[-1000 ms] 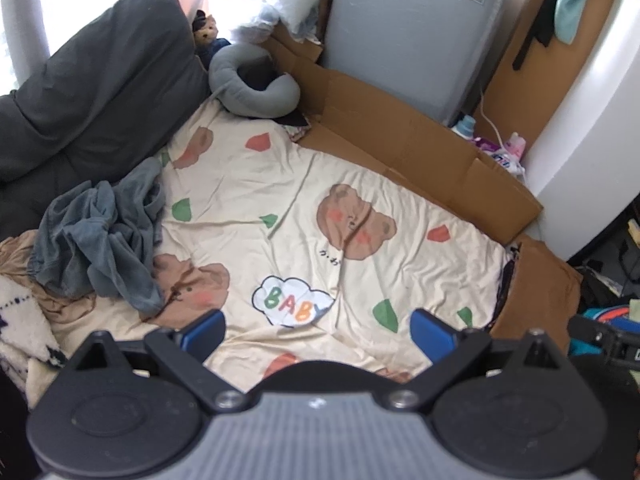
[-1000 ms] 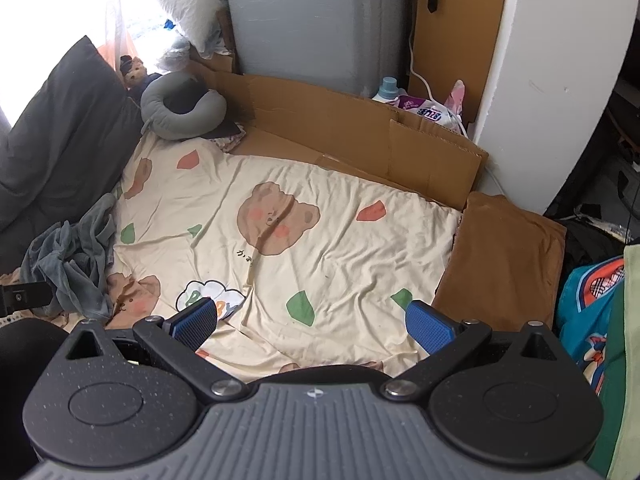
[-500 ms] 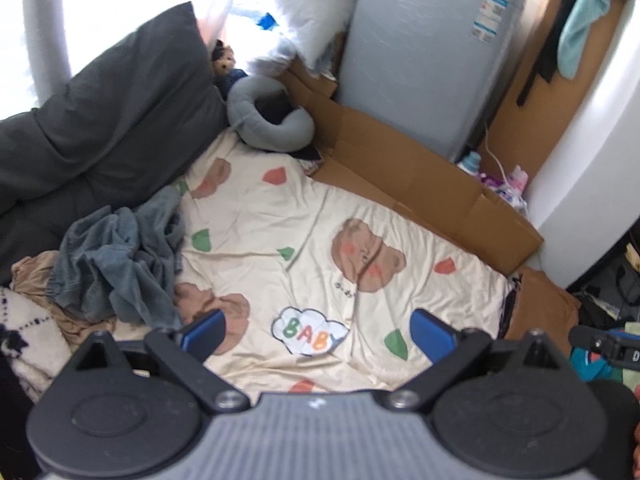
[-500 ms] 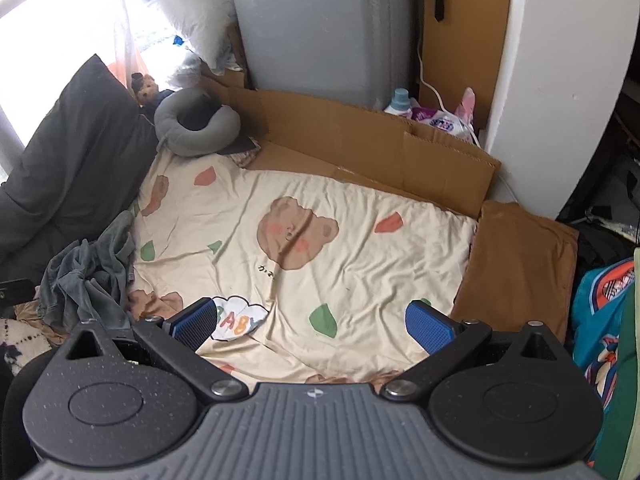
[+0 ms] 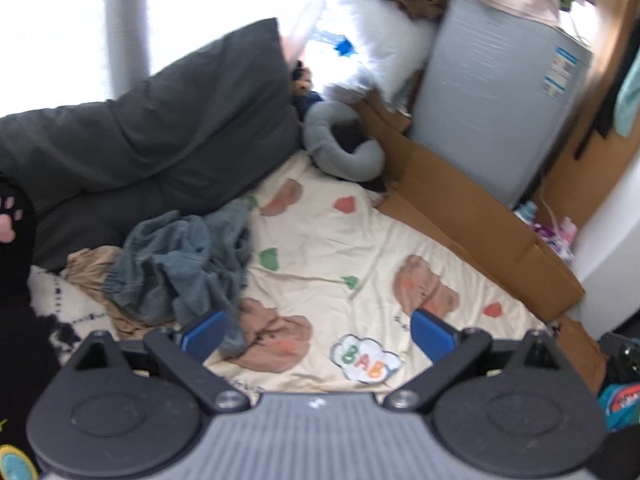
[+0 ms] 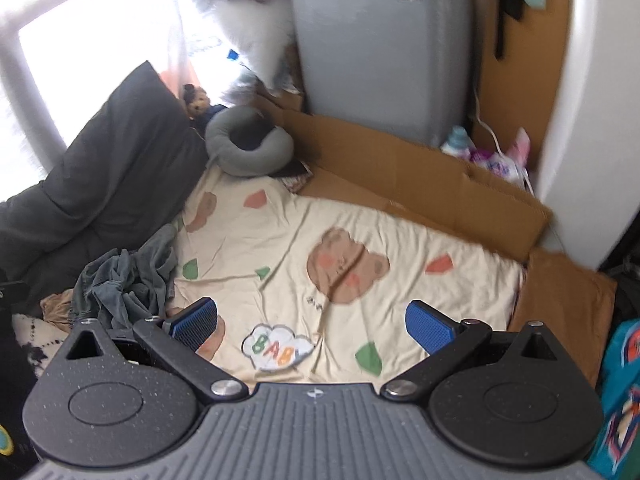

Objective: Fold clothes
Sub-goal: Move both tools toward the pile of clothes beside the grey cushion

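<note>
A crumpled grey-blue garment [image 5: 180,264] lies at the left edge of a cream bear-print sheet [image 5: 340,248]; it also shows in the right wrist view [image 6: 124,280]. A tan garment [image 5: 86,264] and a white patterned cloth [image 5: 60,308] lie under and beside it. My left gripper [image 5: 318,332] is open and empty, held above the sheet with its left pad [image 5: 204,330] near the grey garment. My right gripper [image 6: 312,322] is open and empty above the sheet [image 6: 360,240], to the right of the clothes.
Dark grey cushions [image 5: 140,152] line the left side. A grey neck pillow [image 5: 340,148] sits at the far corner. Cardboard sheets [image 5: 472,216] edge the far side before a grey appliance [image 5: 492,92]. A brown cloth [image 6: 560,300] and teal bag [image 6: 620,392] lie to the right.
Both grippers have tilted up and turned left. The clothes pile has come nearer to the left gripper. Both stay open and empty.
</note>
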### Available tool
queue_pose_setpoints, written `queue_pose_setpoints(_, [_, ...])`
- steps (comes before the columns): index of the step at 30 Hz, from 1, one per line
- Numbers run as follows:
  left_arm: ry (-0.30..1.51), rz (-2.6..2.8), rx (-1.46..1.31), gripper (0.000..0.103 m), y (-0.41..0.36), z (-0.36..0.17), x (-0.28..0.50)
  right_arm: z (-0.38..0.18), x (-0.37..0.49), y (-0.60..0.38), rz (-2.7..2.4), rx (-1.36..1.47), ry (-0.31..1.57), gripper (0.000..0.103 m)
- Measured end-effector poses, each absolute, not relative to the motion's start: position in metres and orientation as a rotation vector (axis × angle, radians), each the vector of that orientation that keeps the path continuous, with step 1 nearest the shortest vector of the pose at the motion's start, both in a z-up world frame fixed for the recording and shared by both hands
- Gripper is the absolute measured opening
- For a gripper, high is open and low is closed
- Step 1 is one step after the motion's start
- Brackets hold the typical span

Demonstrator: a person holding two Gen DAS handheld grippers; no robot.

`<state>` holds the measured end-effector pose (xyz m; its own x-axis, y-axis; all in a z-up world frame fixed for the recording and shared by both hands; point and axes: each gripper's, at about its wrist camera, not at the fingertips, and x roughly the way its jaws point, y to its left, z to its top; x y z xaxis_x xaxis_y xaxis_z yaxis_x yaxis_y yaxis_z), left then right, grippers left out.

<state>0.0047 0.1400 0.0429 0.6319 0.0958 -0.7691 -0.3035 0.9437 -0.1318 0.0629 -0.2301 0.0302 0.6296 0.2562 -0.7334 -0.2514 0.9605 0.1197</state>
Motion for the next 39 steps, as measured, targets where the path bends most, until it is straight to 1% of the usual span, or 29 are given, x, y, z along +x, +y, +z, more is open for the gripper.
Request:
queue_pose_setpoints(3, [0.870,0.273,-0.272,0.100,0.152,0.042,0.002,0.029,0.066,-0.215,0.342,-0.032,0.815,0.103])
queue_pose_setpoints(9, [0.880,0.334,-0.257,0.100,0.169,0.042,-0.007,0.021,0.070,-0.190,0.451,-0.014,0.813,0.103])
queue_pose_setpoints(13, [0.885,0.358,-0.262,0.100,0.184,0.038,-0.009,0.014,0.072,-0.169,0.505,-0.065,0.799,0.103])
queue_pose_setpoints(20, [0.883,0.387,-0.272,0.100,0.213,0.027,0.000,-0.004,0.089,-0.144,0.542,-0.081,0.824,0.103])
queue_pose_setpoints(25, [0.886,0.406,-0.285,0.100,0.236,0.008,0.015,-0.021,0.101,-0.123,0.605,-0.109,0.819,0.103])
queue_pose_setpoints(31, [0.875,0.428,-0.285,0.100,0.260,-0.017,0.030,-0.040,0.132,-0.099,0.708,-0.042,0.898,0.103])
queue_pose_setpoints(39, [0.843,0.478,-0.275,0.099,0.287,-0.045,0.049,-0.063,0.167,-0.066,0.814,-0.095,0.898,0.103])
